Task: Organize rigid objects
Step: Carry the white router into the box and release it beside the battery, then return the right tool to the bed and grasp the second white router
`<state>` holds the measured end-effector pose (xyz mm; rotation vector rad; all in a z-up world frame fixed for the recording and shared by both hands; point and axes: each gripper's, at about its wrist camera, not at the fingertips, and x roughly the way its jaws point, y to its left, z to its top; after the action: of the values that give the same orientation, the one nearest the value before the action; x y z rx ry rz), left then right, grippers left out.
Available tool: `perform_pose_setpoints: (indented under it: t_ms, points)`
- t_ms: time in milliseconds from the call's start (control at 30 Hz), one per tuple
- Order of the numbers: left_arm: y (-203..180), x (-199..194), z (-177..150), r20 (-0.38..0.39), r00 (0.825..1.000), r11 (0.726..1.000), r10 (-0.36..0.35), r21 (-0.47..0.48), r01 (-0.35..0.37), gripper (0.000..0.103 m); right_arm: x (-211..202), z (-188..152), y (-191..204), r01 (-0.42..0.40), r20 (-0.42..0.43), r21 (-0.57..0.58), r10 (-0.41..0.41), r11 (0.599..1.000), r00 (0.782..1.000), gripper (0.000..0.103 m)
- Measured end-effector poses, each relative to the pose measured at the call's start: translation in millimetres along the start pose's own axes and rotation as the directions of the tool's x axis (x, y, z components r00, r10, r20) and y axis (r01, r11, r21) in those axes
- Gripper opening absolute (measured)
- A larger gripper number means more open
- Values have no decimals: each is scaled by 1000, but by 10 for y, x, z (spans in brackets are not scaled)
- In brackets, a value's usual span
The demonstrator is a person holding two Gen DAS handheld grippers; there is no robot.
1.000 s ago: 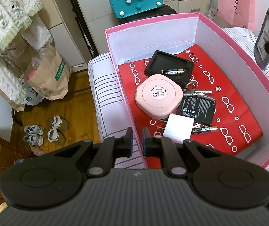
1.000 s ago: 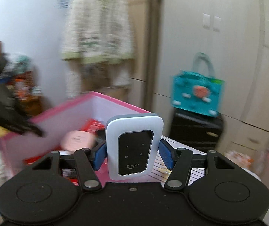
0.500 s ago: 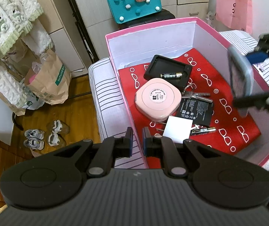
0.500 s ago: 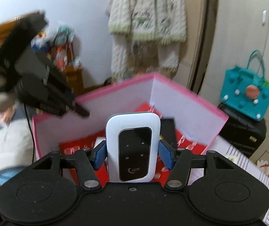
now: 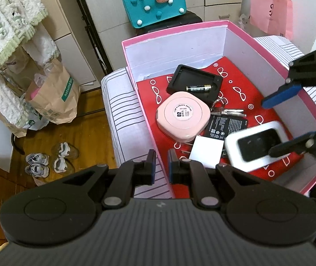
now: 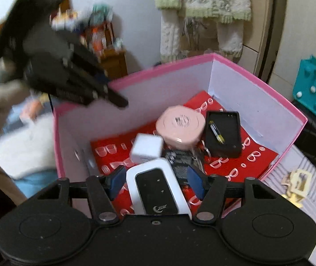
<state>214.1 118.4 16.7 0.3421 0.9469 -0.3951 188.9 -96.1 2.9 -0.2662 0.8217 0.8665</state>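
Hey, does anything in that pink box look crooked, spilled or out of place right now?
Mostly the white pocket router: it lies tilted, propped on the white cube and black battery pack, between the opening jaws of the right tool. A loose AA battery sits slantwise in the black tray. Nothing looks spilled or damaged in the pink box.

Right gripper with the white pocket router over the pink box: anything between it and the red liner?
Partly. The white pocket router sits low in the pink box, between the right gripper's opening fingers. Under its far end lie the flat black battery and white cube; the near red liner looks bare.
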Motion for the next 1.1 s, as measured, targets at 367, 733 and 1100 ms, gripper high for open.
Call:
perform_pose_setpoints:
  t_ms: [367,733,1100]
  points:
    - [-12,-8,-1,-1,1000,1000,3,3,-3,10,-789,-296,-250,294,265,191,-338,937,903,68]
    - [0,-29,-24,6,1000,1000,-5,-7,5,10,-598,-1064,-809,519,22,321,-554,793,833,68]
    - [-8,-39,-43,15,1000,1000,-7,4,7,10,-377,-1317,-1086,495,-34,442,-537,748,843,71]
